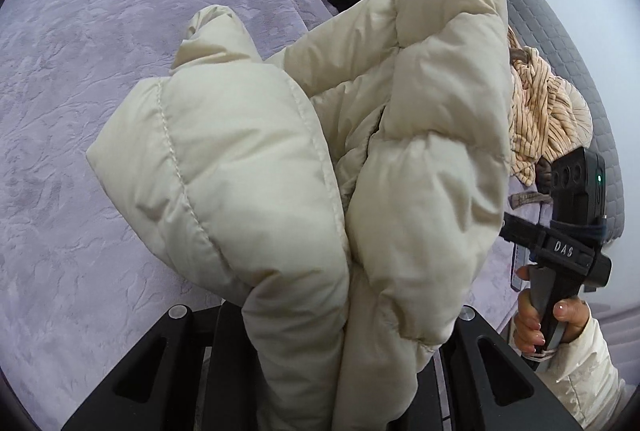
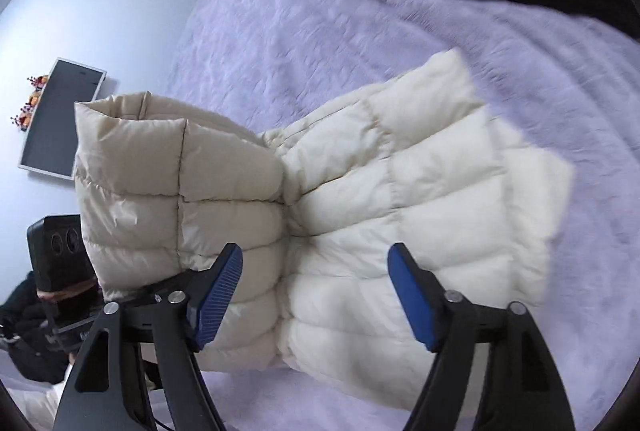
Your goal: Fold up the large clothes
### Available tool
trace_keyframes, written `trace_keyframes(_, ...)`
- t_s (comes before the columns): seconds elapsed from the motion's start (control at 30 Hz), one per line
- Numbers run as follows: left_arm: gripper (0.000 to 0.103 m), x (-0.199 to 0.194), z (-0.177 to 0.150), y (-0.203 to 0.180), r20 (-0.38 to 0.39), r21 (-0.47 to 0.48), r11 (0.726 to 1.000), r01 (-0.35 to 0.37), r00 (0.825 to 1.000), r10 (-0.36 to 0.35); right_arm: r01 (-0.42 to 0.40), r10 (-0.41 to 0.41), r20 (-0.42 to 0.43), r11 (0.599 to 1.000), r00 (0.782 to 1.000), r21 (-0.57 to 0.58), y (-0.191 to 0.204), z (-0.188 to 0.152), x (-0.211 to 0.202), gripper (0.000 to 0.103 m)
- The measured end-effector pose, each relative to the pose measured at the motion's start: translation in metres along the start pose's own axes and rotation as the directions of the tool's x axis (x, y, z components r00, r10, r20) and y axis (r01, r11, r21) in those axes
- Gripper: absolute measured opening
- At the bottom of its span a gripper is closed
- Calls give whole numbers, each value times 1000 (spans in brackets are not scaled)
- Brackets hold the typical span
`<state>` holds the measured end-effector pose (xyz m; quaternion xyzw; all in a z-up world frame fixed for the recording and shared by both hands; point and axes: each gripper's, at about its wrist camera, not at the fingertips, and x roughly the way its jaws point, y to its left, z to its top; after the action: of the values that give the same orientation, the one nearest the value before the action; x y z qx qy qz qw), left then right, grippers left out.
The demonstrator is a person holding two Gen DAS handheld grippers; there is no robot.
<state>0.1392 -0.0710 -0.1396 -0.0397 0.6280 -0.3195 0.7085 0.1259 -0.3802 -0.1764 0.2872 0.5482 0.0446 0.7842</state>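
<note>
cream puffy jacket (image 1: 280,151) hangs bunched above the purple bed (image 1: 100,71), clamped in the left gripper (image 1: 344,331); the right gripper (image 2: 316,295) fingers stand apart, empty. folding looks hardly begun.

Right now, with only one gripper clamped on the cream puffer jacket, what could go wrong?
1. The left gripper pinches one bunched fold of the puffer jacket; the slick padding might slip out.
2. The right gripper stands open and empty, so the half-lifted jacket could sag and unfold onto the purple bedspread.
</note>
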Motion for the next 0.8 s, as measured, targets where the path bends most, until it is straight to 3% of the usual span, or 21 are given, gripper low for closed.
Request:
trace_keyframes(0.07, 24, 2, 2, -8, -4, 3, 1000, -13, 1000, 13, 99, -99, -1, 995, 995, 16, -24, -10, -7, 70)
trace_keyframes(0.1, 24, 6, 7, -18, -8, 7, 1000, -24, 1000, 24, 89, -88, -22, 995, 996, 52, -39, -12, -3, 52)
trace_keyframes(0.13, 24, 5, 7, -19, -12, 15, 999, -35, 999, 35, 69, -64, -48, 993, 997, 99, -55, -18, 4, 39)
trace_keyframes(0.17, 24, 7, 7, -25, -17, 26, 999, -48, 999, 48, 57, -49, -61, 989, 997, 135, -68, -22, 12, 19)
trace_keyframes(0.2, 24, 9, 7, -32, -23, 39, 997, -60, 998, 60, 46, -36, -64, 987, 997, 156, -76, -25, 21, 15)
trace_keyframes(0.37, 26, 24, 5, -83, -53, 149, 986, -72, 995, 81, -147, 164, -48, 955, 985, 260, -104, -40, 65, 13)
trace_keyframes(0.47, 45, 43, 6, -117, -74, 205, 979, -6, 997, 22, -213, 234, -45, 938, 971, 274, -113, -40, 78, 13)
trace_keyframes(0.53, 68, 57, 8, -135, -80, 228, 972, 58, 996, -41, -251, 273, -42, 926, 961, 282, -119, -39, 82, 12)
trace_keyframes(0.6, 78, 68, 7, -149, -92, 239, 962, 131, 989, -112, -279, 303, -41, 915, 952, 291, -128, -41, 83, 9)
trace_keyframes(0.7, 79, 83, 9, -158, -113, 225, 946, 233, 971, -212, -326, 353, -34, 894, 935, 308, -137, -44, 85, 9)
trace_keyframes(0.8, 79, 97, 12, -157, -143, 205, 934, 293, 953, -268, -354, 383, -27, 878, 924, 322, -144, -45, 85, 9)
